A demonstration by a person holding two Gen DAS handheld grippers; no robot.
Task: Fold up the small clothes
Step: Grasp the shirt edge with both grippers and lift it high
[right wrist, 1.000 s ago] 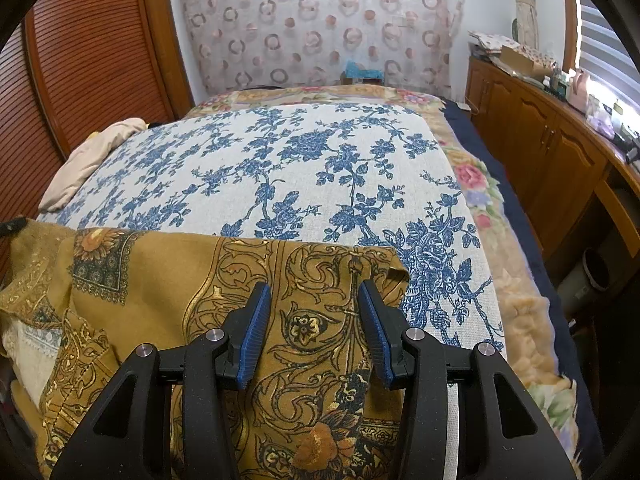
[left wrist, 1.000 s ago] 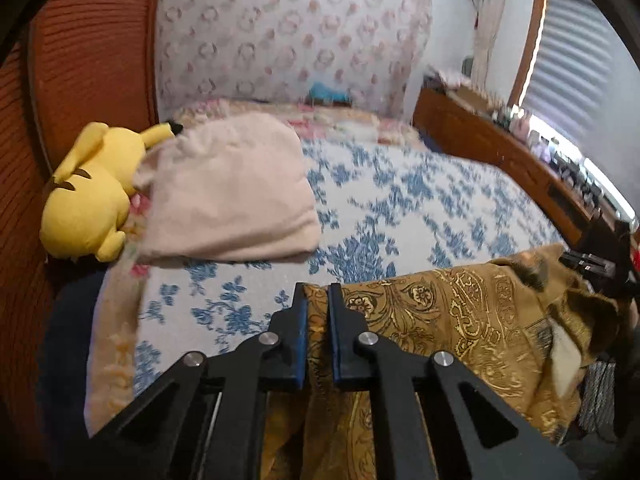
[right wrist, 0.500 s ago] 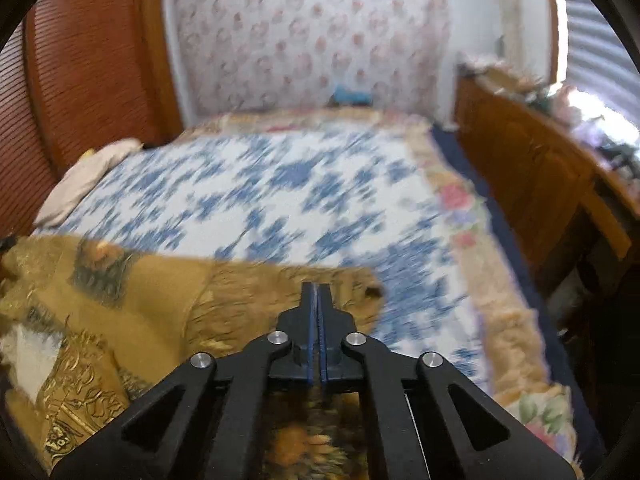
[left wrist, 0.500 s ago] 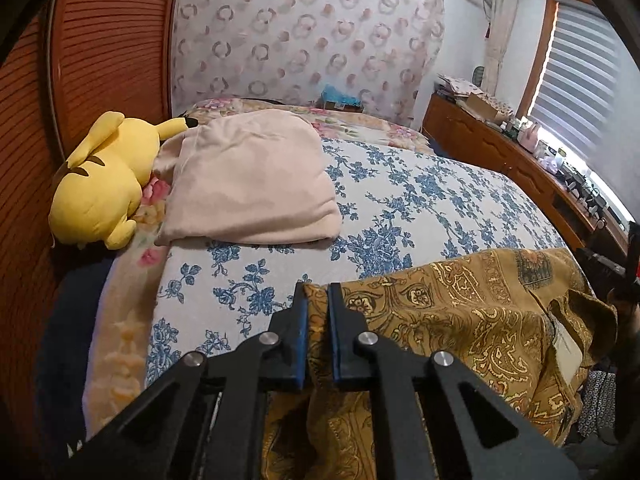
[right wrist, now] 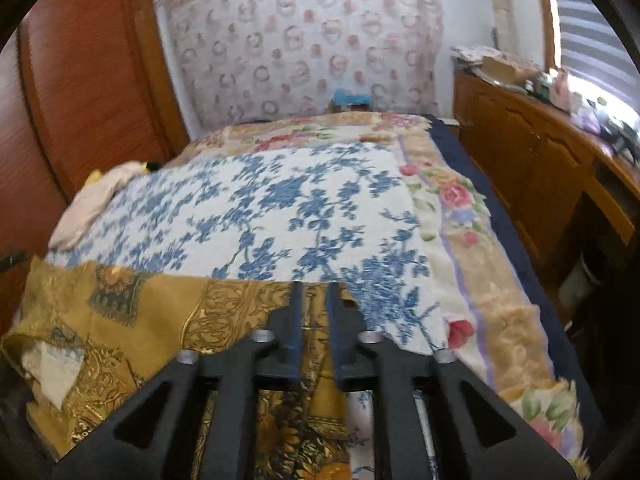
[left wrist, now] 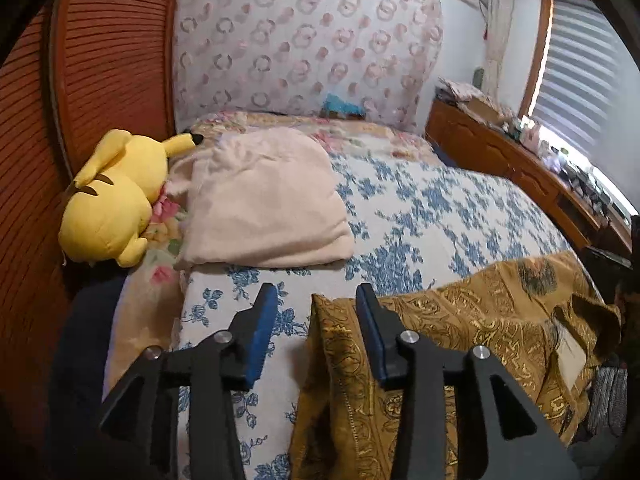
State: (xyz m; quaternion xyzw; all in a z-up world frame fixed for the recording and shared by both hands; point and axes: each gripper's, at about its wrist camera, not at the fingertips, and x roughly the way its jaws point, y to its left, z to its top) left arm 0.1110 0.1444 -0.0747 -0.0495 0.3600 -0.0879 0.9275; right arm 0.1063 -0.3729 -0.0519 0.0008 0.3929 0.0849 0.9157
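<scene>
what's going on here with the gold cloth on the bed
A person with a handheld gripper in each hand is working on a gold patterned garment spread on the blue floral bedspread. The left gripper is open, its jaws straddling the garment's corner. The right gripper pinches the opposite edge with its jaws nearly closed. No fold is made yet.

Both wrist views low, close over bed (left wrist: pixel 440 208), facing headboard (right wrist: pixel 304 40).

Blue-flowered bed (left wrist: pixel 432 216) under a gold patterned garment (left wrist: pixel 460 320), folded cream cloth (left wrist: pixel 264 204) and yellow plush toy (left wrist: pixel 112 200).
</scene>
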